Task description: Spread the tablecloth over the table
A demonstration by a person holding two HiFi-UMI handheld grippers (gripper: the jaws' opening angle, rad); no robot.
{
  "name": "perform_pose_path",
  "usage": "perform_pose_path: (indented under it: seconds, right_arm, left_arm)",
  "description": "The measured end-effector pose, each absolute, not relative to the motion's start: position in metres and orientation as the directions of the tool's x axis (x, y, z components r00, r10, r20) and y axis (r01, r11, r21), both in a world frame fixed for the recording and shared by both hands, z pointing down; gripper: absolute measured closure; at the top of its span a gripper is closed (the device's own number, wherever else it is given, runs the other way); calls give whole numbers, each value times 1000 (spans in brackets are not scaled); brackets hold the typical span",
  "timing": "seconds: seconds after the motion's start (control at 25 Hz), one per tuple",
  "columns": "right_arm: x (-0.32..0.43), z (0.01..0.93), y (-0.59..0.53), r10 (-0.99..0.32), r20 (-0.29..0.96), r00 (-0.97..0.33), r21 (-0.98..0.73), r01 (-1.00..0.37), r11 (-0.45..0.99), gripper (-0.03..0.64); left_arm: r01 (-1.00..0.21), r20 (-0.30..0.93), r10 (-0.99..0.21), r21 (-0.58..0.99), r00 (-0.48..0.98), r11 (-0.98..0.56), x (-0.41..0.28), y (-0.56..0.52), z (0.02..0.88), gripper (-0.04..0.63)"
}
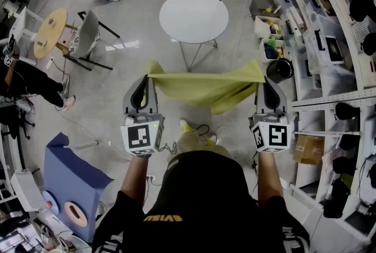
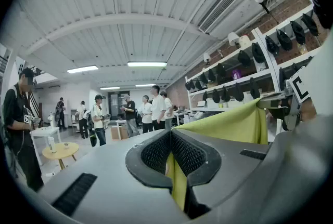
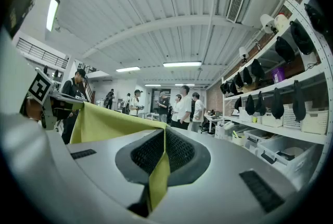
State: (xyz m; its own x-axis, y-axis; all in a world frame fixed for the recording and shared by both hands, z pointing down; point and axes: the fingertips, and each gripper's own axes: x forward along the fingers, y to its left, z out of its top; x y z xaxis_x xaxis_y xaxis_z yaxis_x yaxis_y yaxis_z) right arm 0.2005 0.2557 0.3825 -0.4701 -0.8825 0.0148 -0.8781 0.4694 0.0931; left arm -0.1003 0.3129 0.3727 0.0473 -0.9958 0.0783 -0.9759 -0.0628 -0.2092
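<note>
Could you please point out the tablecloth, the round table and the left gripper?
tablecloth (image 1: 205,87), head view, middle of the cloth
table (image 1: 194,16), head view, bare top
left gripper (image 1: 148,76), head view, between its fingertips

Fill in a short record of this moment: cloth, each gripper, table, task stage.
cloth: yellow-green tablecloth, held in the air between both grippers, middle sagging
left: left gripper shut on one end of the tablecloth
right: right gripper shut on the other end
table: round white table, ahead of the person, uncovered
stage: cloth held up, not yet spread

Yellow-green tablecloth (image 2: 229,127) in clamped tool (image 2: 170,158)
</note>
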Motion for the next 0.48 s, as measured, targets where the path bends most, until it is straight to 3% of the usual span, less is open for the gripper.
perform_pose_path:
  seconds: [0.48]
  right_arm:
    - [244,371,291,-866,-64,-495,140,-864,484,614]
  left_arm:
    - [-976,3,-1000,-218,-19,17,-54,361,355,577]
